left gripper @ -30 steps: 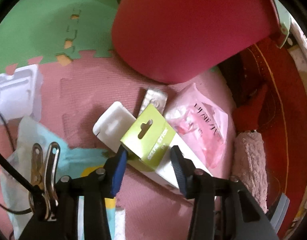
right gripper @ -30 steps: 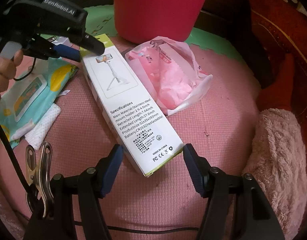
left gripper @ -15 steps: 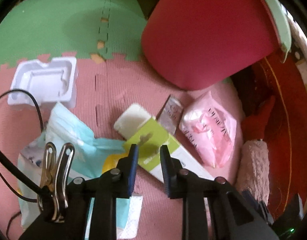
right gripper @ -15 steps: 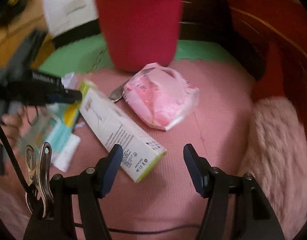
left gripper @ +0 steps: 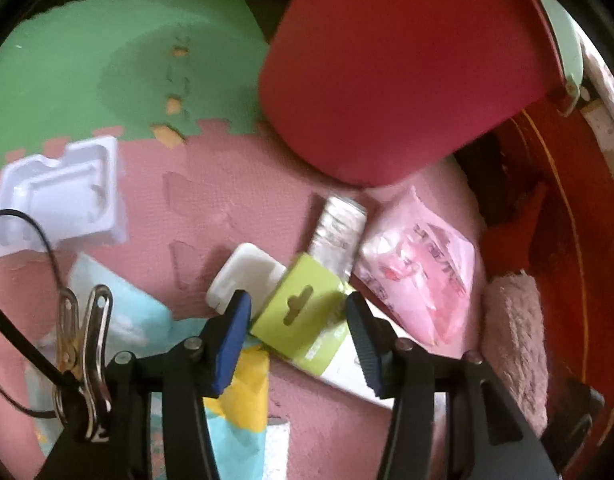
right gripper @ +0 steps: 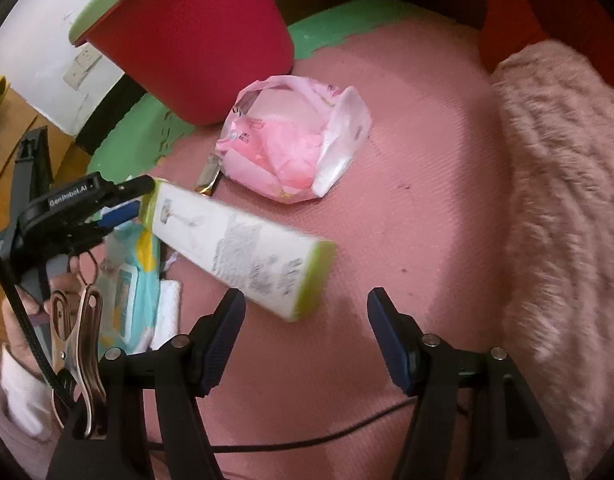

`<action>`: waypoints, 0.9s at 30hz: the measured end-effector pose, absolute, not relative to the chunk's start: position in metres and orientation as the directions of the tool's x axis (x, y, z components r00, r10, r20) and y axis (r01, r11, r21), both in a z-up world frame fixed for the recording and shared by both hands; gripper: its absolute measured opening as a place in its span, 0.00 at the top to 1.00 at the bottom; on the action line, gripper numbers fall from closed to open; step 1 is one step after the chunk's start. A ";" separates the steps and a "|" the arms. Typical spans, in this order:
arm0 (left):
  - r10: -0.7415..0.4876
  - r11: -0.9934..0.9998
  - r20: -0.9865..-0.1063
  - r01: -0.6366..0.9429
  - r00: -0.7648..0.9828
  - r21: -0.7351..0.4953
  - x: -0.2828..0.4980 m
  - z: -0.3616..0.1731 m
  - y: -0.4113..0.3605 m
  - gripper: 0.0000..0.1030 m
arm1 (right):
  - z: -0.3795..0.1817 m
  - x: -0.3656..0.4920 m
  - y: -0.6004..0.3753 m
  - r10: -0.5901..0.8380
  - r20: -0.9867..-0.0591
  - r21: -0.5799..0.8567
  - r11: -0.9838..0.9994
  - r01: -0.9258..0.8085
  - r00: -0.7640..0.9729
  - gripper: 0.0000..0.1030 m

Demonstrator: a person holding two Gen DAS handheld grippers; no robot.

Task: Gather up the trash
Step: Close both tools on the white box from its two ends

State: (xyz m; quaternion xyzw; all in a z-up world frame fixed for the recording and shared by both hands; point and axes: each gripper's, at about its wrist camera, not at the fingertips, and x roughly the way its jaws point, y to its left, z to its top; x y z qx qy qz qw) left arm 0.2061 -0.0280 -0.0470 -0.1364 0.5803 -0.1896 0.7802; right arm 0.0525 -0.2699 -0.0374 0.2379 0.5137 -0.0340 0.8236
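Observation:
A long white box with lime-green ends point(left gripper: 307, 316) point(right gripper: 235, 244) lies on the pink foam mat. My left gripper point(left gripper: 299, 340) is open, its fingers either side of the box's green hang-tab end; it also shows in the right wrist view point(right gripper: 123, 200) at that end. My right gripper point(right gripper: 303, 340) is open and empty, just short of the box's near end. A crumpled pink plastic bag point(left gripper: 423, 280) point(right gripper: 295, 140) lies beside the box. A silver wrapper point(left gripper: 339, 232) and a white plastic piece point(left gripper: 245, 276) lie by the tab end. The red bin point(left gripper: 399, 68) point(right gripper: 187, 40) stands behind.
A white plastic tray point(left gripper: 59, 196) lies at the left. A blue-and-yellow wipes pack point(left gripper: 235, 400) point(right gripper: 131, 280) and a white tissue point(right gripper: 169, 316) lie under my left gripper. A fluffy pink rug point(right gripper: 559, 200) point(left gripper: 515, 336) borders the right. Green mat point(left gripper: 107, 60) lies beyond.
My left gripper was nearly shut over the box's green tab half a second ago and now stands open around it. The right wrist view has swung and the box looks turned and blurred.

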 end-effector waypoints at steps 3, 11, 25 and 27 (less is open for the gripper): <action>-0.489 0.871 -0.844 0.168 0.219 -0.461 0.205 -0.050 -0.034 0.50 | -0.042 0.064 -0.268 0.177 -0.865 0.336 0.899 0.280 0.469 0.37; -0.501 0.859 -0.848 0.221 0.171 -0.463 0.193 -0.053 -0.044 0.50 | -0.051 0.080 -0.274 0.169 -0.862 0.331 0.902 0.277 0.479 0.37; -0.473 0.871 -0.829 0.300 0.298 -0.389 0.147 0.017 -0.051 0.50 | -0.025 0.057 -0.289 0.194 -0.809 0.398 0.875 0.274 0.554 0.37; -0.468 0.875 -0.819 0.301 0.332 -0.379 0.137 0.030 -0.051 0.50 | -0.015 0.053 -0.289 0.197 -0.793 0.409 0.873 0.264 0.577 0.37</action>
